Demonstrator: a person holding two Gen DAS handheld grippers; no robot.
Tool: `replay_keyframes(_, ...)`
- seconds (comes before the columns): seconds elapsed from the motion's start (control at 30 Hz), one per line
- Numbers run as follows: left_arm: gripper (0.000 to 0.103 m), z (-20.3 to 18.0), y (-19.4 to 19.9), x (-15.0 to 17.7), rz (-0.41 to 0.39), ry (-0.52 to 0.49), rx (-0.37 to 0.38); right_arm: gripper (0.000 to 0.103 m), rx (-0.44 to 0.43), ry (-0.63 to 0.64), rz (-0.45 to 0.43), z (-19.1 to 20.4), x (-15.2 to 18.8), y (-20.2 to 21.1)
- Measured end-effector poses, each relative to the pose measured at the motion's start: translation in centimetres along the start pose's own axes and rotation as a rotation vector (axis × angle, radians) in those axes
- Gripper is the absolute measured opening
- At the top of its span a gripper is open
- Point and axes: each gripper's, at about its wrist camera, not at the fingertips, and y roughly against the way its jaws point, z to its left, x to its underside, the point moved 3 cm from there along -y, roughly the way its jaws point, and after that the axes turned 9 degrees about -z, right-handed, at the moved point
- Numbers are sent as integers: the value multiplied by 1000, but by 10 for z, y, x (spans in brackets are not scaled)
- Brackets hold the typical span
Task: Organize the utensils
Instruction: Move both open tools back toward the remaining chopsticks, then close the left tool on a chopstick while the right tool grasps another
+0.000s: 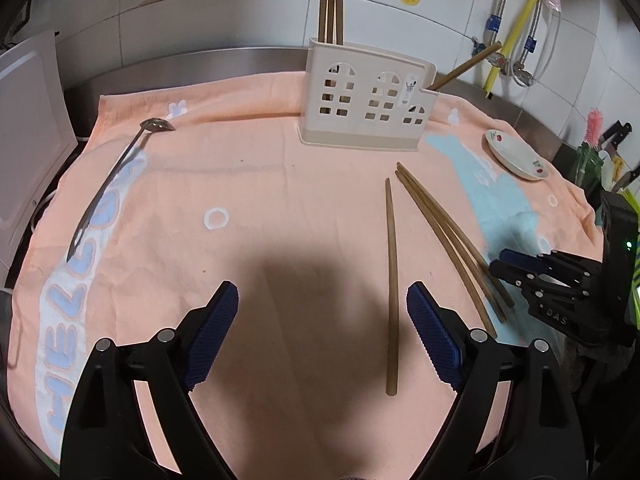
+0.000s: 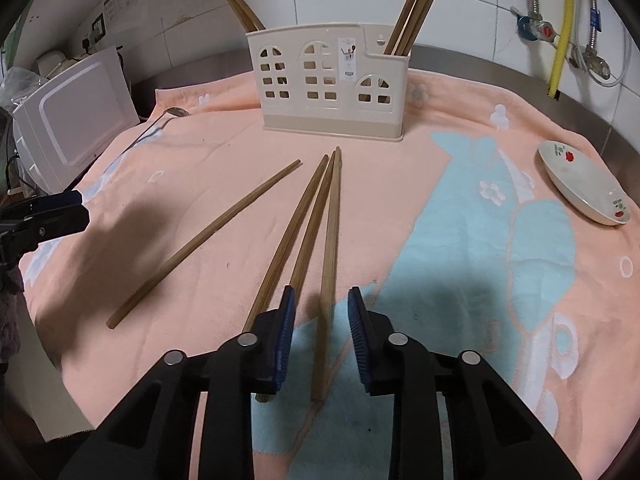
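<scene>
Chopstick time: right gripper (image 2: 321,322), jaws narrowed but not touching, straddles the rightmost brown wooden chopstick (image 2: 329,256), its long axis running toward twelve o'clock, at the cream plastic holder (image 2: 332,92).

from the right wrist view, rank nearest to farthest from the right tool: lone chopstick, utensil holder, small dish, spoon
From the right tool:
1. lone chopstick, just to its left
2. small dish, far right
3. utensil holder, straight ahead at the back
4. spoon, back left; close to the holder's rank
</scene>
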Motion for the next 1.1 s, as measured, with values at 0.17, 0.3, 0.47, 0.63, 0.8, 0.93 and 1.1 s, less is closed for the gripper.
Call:
replay_keyframes(0.17,85,-3,-2,6,11,-4,6,16,1,0,20,0,0,-10)
replay_keyframes(0.3,85,-6,-3,10,19,-14,10,13,5,1,33,-2,1,-16)
replay_keyframes(0.47,84,-14,-6,16,33,-34,21,13,9,6,45,-1,1,-22)
replay_keyframes(0.63,84,-19,-10,21,46,-42,29,8,22,13,44,-2,1,-23)
replay_keyframes(0.8,77,-28,-15,23,53,-59,44,7,22,3,40,-3,1,-22)
replay_keyframes(0.93,70,-37,-22,27,71,-71,65,7,26,-6,30,-6,1,-18)
replay_keyframes(1.1,49,-46,-34,32,95,-65,86,7,31,-12,2,-11,-4,-5)
